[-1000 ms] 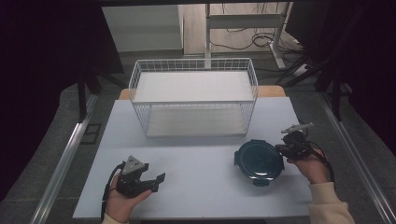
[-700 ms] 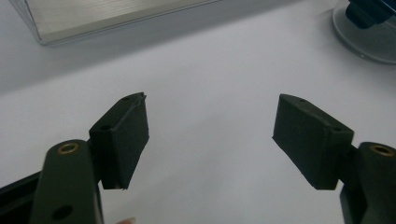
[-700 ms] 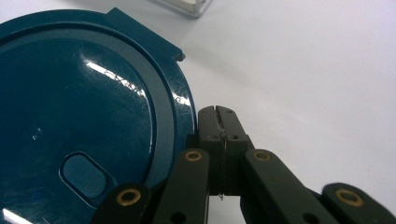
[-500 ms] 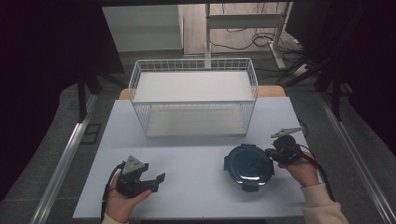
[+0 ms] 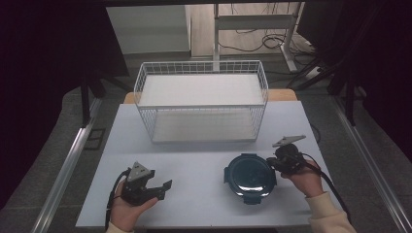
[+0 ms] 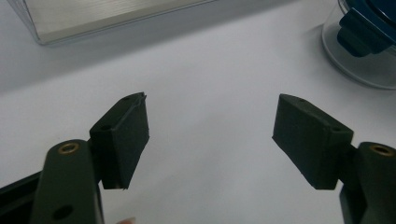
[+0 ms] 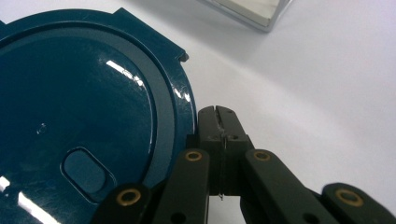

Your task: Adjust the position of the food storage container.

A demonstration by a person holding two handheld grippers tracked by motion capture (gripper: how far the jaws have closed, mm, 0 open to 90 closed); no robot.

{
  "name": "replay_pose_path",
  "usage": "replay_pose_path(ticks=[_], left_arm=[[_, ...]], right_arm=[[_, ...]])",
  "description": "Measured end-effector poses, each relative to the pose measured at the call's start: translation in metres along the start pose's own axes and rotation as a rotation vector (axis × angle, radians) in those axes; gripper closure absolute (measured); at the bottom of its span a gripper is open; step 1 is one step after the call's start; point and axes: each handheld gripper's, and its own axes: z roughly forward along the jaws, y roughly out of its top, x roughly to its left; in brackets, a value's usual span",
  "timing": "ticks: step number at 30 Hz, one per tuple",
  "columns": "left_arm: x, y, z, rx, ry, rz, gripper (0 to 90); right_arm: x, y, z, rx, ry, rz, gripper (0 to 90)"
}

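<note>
A round container with a dark blue lid stands on the white table, right of the middle. My right gripper is shut with nothing between its jaws. Its closed tips rest against the lid's right rim. My left gripper lies low at the front left, open and holding nothing. It points toward the container, whose clear wall and blue latch show at the far right of the left gripper view.
A white wire basket stands at the back middle of the table; its corner shows as well in the gripper views. A metal rail runs along the table's left side.
My right gripper has moved left across the table, and the blue-lidded container has slid left with it. My left gripper has stayed put.
</note>
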Motion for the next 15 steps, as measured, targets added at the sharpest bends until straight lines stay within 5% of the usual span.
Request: replay_pose_path(ticks=[9,15], left_arm=[[0.002,0.000,-0.002,-0.008,0.001,-0.011,27.0],[0.001,0.000,-0.003,-0.009,-0.001,-0.005,26.9]], right_arm=[[-0.001,-0.005,-0.004,-0.039,-0.018,-0.022,89.7],[-0.011,-0.030,-0.021,-0.043,-0.034,0.048,89.6]])
